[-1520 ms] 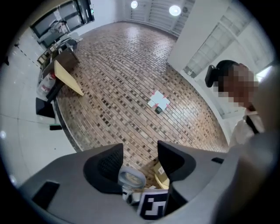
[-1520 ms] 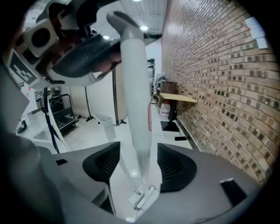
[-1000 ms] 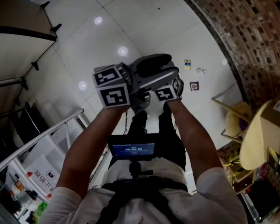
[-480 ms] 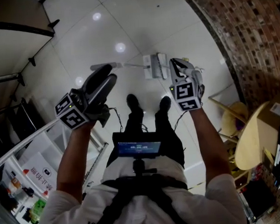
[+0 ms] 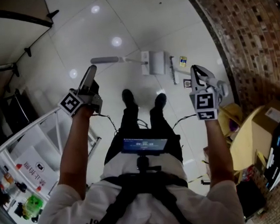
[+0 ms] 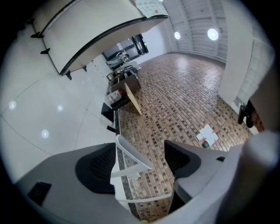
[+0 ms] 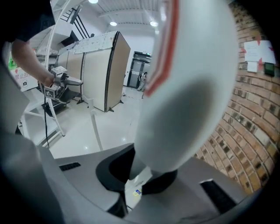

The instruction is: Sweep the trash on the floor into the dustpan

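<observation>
Looking down on glossy white floor tiles [image 5: 77, 37] dotted with light reflections, we find the dustpan [image 5: 156, 62] lying in the upper middle of the frame, beyond the person's shoes [image 5: 127, 96]. Bits of trash [image 5: 183, 61] sit just to its right, near the curved brick wall [image 5: 249, 29]. The left gripper [image 5: 91, 73] hangs at centre left beside a white rack [image 5: 46, 135], jaws wide with nothing between them, and the right gripper [image 5: 197, 71] at centre right is parted too, a blurred white shape [image 7: 188, 87] looming close before it.
</observation>
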Demonstrator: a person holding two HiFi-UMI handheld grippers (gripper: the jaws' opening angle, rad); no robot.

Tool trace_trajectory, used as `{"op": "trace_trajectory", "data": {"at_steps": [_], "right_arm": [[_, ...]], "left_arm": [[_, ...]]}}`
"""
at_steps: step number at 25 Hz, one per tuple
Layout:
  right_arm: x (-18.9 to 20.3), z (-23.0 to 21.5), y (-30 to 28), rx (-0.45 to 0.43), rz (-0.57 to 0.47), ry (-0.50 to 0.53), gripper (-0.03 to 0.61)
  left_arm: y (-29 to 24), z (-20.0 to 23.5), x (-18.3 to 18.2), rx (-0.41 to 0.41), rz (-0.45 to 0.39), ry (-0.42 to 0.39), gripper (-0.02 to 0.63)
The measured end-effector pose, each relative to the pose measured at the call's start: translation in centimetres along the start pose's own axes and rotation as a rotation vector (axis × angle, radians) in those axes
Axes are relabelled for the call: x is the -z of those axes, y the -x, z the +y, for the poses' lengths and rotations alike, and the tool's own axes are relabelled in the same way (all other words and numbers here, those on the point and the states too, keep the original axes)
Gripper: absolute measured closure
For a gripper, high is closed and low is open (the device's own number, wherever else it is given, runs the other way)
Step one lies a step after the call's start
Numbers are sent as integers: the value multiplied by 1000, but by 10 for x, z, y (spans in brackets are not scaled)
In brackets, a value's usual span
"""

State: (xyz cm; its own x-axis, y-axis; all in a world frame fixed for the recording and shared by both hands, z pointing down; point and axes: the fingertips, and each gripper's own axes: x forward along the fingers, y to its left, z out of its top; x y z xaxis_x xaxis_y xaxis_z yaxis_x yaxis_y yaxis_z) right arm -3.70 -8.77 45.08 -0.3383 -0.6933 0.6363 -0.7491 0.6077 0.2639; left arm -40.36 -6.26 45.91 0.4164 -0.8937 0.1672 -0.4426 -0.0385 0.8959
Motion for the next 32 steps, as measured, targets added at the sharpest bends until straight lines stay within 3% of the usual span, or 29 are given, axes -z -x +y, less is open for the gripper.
{"op": "trace_trajectory", "data": {"at_steps": [6, 9, 11, 14, 16, 18, 19, 28, 32], "right_arm": [[27, -9, -7, 14, 78, 23, 578], [43, -10, -17, 21, 116, 30, 578], [55, -9, -26, 28, 140, 23, 578], [70, -6, -40, 50, 171, 1, 578], [78, -3, -50, 67, 186, -13, 578], [88, -2, -59, 89, 201, -42, 578], [92, -2, -62, 100, 208, -60, 578], [92, 4, -77, 145, 137, -332, 578], [71, 7, -85, 107, 72, -377, 578]], "left_arm": [[-45, 29, -9, 5, -47, 74, 262], [-70, 14, -8, 100, -61, 165, 262], [-85, 7, -1, 151, -37, 176, 262], [-99, 13, 14, 148, 8, 166, 277], [-104, 12, 15, 174, -10, 204, 382], [-108, 2, 9, 240, -48, 257, 554], [-110, -3, 9, 265, -55, 282, 586], [-97, -22, 39, 297, -3, 323, 614], [-96, -21, 47, 280, 32, 347, 614]]}}
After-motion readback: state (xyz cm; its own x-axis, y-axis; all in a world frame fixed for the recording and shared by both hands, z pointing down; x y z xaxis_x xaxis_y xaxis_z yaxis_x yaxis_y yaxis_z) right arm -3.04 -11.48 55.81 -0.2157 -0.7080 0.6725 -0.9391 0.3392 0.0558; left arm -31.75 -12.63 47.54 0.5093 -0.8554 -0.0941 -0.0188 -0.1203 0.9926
